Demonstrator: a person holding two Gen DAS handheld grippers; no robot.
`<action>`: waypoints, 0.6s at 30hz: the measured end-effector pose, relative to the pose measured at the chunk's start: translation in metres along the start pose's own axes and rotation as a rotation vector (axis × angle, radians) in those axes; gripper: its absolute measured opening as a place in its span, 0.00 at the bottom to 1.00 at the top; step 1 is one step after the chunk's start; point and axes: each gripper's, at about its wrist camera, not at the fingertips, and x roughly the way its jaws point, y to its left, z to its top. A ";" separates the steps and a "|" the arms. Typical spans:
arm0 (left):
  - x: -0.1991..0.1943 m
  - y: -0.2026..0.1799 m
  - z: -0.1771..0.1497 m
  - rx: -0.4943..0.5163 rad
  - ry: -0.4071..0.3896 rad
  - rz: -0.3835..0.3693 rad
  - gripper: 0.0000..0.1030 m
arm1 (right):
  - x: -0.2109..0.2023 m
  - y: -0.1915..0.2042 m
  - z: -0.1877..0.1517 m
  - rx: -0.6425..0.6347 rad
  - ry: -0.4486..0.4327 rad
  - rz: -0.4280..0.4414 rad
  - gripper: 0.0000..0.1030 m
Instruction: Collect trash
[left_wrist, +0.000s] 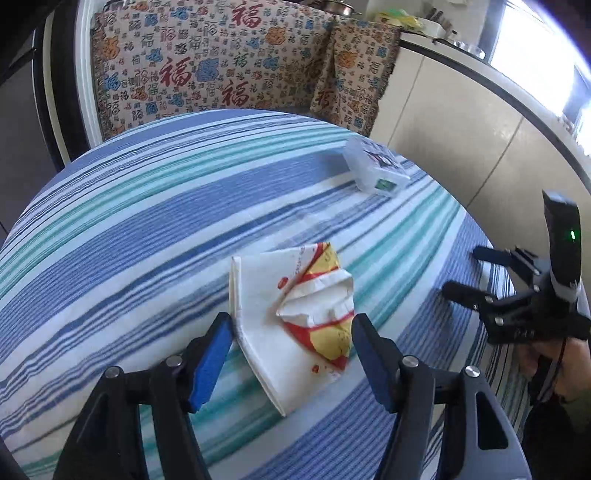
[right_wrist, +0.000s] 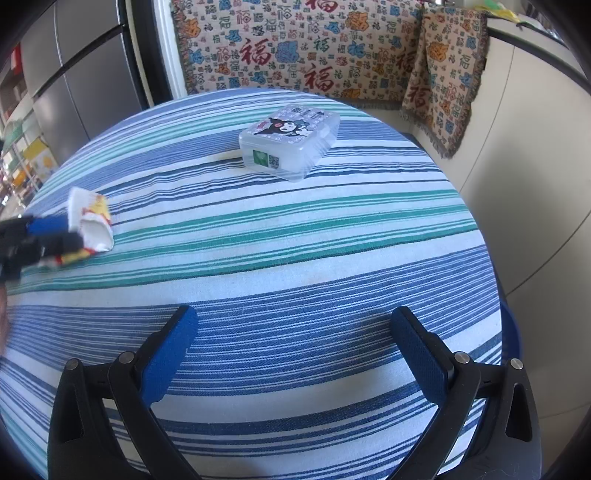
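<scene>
A crushed white paper cup (left_wrist: 295, 314) with red and yellow print lies on the striped tablecloth (left_wrist: 147, 221). My left gripper (left_wrist: 291, 325) is open, its blue pads on either side of the cup, with a gap on each side. In the right wrist view the cup (right_wrist: 92, 221) shows at the far left with the left gripper's fingers (right_wrist: 48, 229) around it. My right gripper (right_wrist: 295, 332) is open and empty above the near part of the table. It also shows in the left wrist view (left_wrist: 469, 273) at the right edge.
A clear plastic box (right_wrist: 290, 142) with a cartoon sticker sits toward the far side of the round table; it also shows in the left wrist view (left_wrist: 375, 171). A patterned cloth (right_wrist: 295, 48) covers the bench behind. A white cabinet (right_wrist: 535, 184) stands to the right.
</scene>
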 end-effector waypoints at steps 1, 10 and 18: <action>-0.002 -0.006 -0.005 0.021 -0.001 0.010 0.66 | 0.000 0.000 0.000 0.000 0.000 0.000 1.00; -0.013 0.024 0.005 -0.103 -0.089 -0.184 0.64 | 0.000 0.000 0.000 0.000 -0.001 0.003 1.00; -0.006 0.006 0.007 -0.043 -0.059 -0.137 0.08 | 0.004 -0.039 0.040 0.181 -0.017 0.088 0.94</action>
